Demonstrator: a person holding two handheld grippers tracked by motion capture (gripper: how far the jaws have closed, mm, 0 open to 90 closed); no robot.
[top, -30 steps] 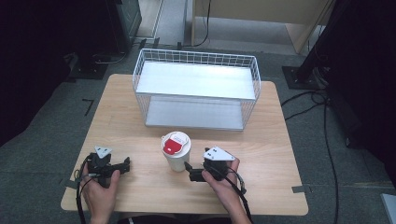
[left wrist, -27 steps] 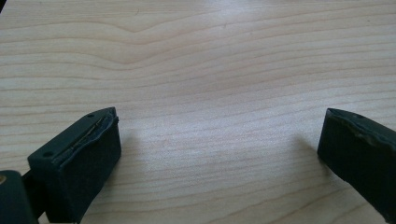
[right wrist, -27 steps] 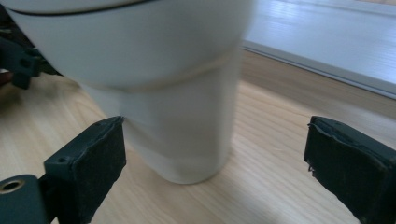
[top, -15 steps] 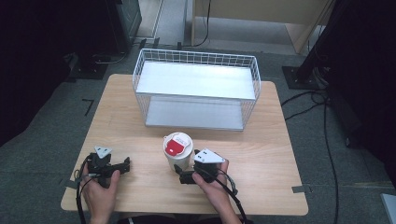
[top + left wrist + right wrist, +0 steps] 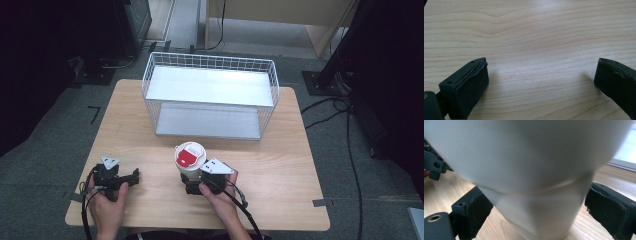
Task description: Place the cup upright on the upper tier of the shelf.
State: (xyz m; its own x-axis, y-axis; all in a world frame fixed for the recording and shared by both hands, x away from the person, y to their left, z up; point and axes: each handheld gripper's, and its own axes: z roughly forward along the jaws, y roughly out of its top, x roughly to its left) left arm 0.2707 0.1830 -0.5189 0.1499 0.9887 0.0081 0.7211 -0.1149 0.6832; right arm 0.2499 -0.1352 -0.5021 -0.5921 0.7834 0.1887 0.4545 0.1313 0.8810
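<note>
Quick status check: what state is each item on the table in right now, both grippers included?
Cup: upright on the table, white lid with red label on.
Right gripper: open, jaws either side of the cup's lower part, left pad touching or nearly so, right pad apart.
Left gripper: open, holding nothing, over bare wood.
Wire basket: upright, nothing inside.
</note>
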